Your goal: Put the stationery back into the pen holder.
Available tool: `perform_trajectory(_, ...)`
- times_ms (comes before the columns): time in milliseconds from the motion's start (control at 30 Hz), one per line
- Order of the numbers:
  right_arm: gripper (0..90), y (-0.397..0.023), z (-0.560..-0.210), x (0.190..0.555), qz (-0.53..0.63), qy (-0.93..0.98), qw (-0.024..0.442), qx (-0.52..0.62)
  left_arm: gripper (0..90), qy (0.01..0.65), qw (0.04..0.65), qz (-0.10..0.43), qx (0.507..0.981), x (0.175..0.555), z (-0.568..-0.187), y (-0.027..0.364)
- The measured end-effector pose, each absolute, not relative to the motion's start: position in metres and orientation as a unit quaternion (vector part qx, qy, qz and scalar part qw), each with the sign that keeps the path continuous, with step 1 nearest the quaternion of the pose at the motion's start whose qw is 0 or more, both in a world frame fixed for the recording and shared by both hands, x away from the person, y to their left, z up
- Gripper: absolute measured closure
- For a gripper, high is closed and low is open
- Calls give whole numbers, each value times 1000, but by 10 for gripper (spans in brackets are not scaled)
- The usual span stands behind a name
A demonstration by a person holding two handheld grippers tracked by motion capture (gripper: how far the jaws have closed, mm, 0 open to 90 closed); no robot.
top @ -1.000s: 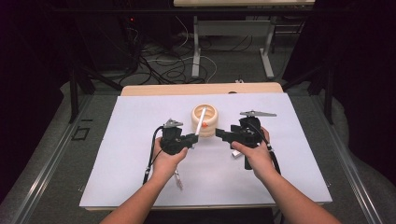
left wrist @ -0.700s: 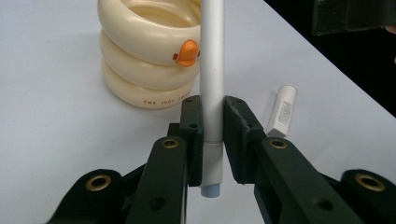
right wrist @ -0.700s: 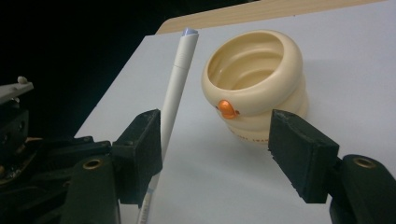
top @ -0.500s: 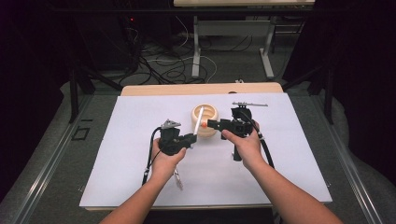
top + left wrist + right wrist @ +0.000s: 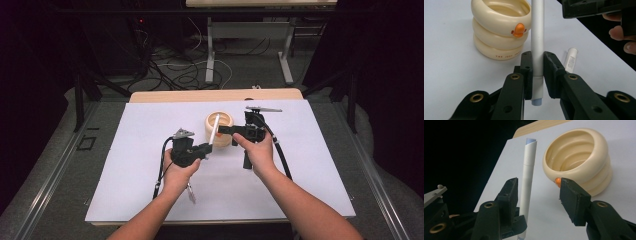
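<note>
Near the surface's far edge, the left tool clamps the pen. The right tool, jaws apart and just closing around the pen, has yet to grip it beside the cup.

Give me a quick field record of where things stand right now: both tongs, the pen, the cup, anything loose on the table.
left tongs: shut on the pen, held upright
pen: white, clamped near its lower end, beside the cup
right tongs: open, jaws just been closing, pen at the left jaw, not clamped
cup: cream, ribbed, orange mark on its side, standing on the table, looks empty
cap: small white tube lying on the table past the left tongs
table: white sheet on top
</note>
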State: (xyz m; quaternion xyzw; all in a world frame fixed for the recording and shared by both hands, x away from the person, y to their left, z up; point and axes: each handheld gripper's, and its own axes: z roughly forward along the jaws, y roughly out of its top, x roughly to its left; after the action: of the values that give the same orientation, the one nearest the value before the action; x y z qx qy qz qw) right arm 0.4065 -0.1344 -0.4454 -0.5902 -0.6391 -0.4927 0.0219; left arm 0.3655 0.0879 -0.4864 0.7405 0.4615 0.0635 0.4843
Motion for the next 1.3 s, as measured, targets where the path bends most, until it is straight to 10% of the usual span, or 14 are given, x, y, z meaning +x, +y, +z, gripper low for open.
perform_trajectory(1300, 778, -109, -470, 418, -461, -640, 99, -607, 787, 443, 492, 55, 747, 361, -485, 80)
